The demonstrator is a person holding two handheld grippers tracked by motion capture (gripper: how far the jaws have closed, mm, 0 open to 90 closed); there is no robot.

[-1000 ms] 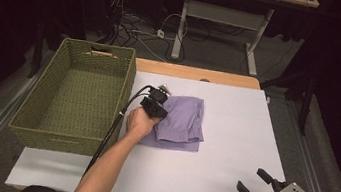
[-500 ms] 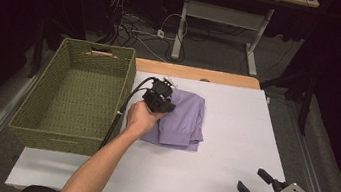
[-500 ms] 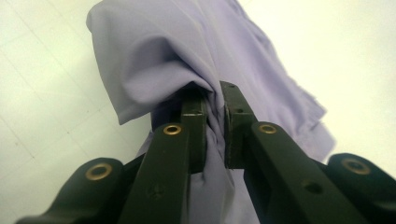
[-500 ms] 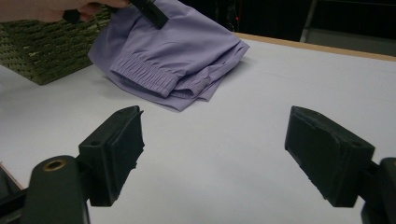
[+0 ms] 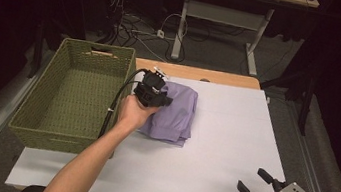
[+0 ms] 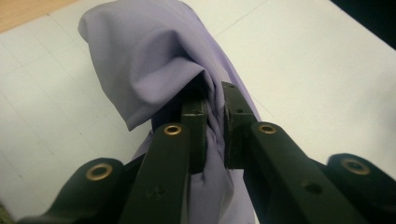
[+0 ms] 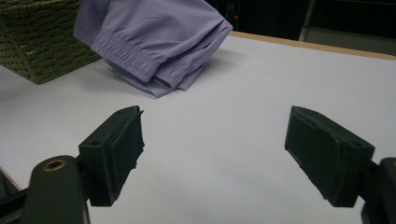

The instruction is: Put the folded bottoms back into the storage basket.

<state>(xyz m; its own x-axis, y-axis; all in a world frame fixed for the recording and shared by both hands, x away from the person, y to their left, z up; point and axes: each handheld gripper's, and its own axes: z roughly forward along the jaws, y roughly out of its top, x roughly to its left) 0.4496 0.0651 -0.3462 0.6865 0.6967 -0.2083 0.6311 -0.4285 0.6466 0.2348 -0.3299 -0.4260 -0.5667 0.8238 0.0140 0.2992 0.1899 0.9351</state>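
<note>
Two black jaws of the left hand-held gripper (image 6: 215,126) pinch a bunched fold of the lavender garment (image 6: 154,60), the cloth squeezed tight between the pads and puckered there. In the left gripper view the fabric rises in a rounded hump above the jaws and hangs down past them over the white bench (image 6: 327,60). From the high view, the left hand-held gripper (image 5: 155,93) sits at the garment's left edge, with the person's left hand (image 5: 133,113) wrapped around its body and its black cable looping down beside the forearm.

The garment (image 5: 176,112) is folded, and lies near the far left part of the bench (image 5: 233,135), just beside the woven green basket (image 5: 72,97) that stands along the bench's left side. In the right gripper view the garment's (image 7: 154,32) gathered elastic hem shows at its near edge, and that part looks raised off the bench surface.

The right hand-held gripper (image 5: 259,187) hovers at the near right corner of the bench, well apart from the garment, its jaws spread wide with nothing between them (image 7: 212,154).
</note>
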